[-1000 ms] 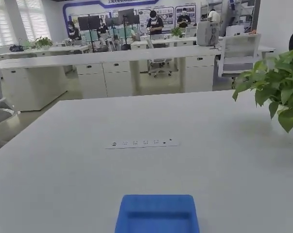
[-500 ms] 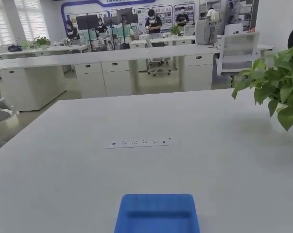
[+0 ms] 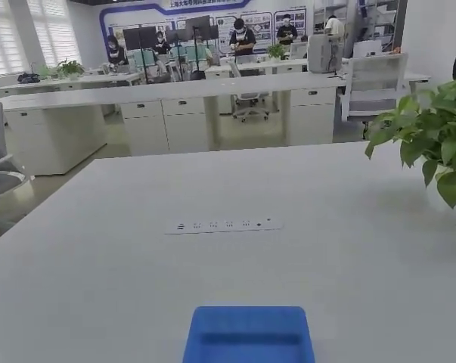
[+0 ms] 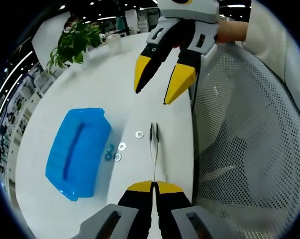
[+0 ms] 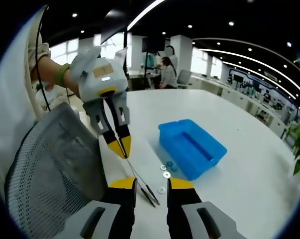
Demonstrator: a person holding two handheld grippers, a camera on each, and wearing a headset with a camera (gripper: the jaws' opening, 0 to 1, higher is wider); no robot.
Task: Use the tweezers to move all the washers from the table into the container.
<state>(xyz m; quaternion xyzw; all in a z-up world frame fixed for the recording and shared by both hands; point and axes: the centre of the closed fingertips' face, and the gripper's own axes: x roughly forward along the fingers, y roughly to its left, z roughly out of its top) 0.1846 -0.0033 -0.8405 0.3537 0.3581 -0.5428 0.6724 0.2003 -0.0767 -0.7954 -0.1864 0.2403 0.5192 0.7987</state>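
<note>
A blue container (image 3: 246,334) stands at the near edge of the white table (image 3: 228,257). Beside the blue container (image 4: 77,149) lie three silver washers (image 4: 122,146) and a couple of blue ones (image 4: 109,152) on the table. My left gripper (image 4: 153,185) is shut on the tweezers (image 4: 153,144), whose tips point past the washers. My right gripper (image 4: 152,96) hangs open opposite it, just beyond the tweezer tips. From the right gripper (image 5: 152,183), the tweezers (image 5: 140,181) slant from the left gripper (image 5: 119,145) towards its open jaws, with the washers (image 5: 166,175) in front of the container (image 5: 192,144).
A power strip (image 3: 224,224) lies flat mid-table. A leafy plant (image 3: 432,140) overhangs the right side. A mesh chair back (image 4: 239,124) stands close to the table's edge, beside both grippers. Desks and people are far behind.
</note>
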